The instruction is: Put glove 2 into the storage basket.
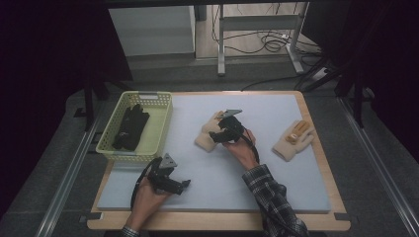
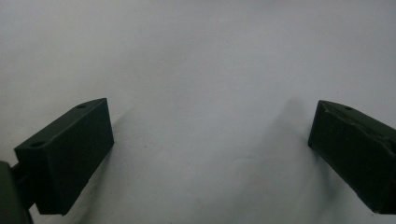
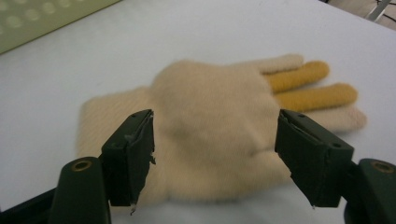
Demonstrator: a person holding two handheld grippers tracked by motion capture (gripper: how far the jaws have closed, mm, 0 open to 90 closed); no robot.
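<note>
A cream knitted glove (image 1: 206, 134) with two yellow fingers lies flat on the pale mat (image 1: 276, 182) near its middle. My right gripper (image 1: 216, 136) hovers right over it. In the right gripper view the jaws stand wide apart on either side of the glove's palm (image 3: 210, 112), and the right gripper (image 3: 215, 140) is open, with its pads clear of the wool. A second cream and yellow glove (image 1: 293, 139) lies at the mat's right side. My left gripper (image 1: 185, 184) rests low near the front left and points right. It is open (image 2: 210, 135) over bare mat.
A pale green basket (image 1: 160, 129) stands at the mat's left back corner with black gloves (image 1: 131, 127) inside. The mat covers a wooden table (image 1: 222, 221). Beyond the table's far edge are metal frame legs and cables on the floor.
</note>
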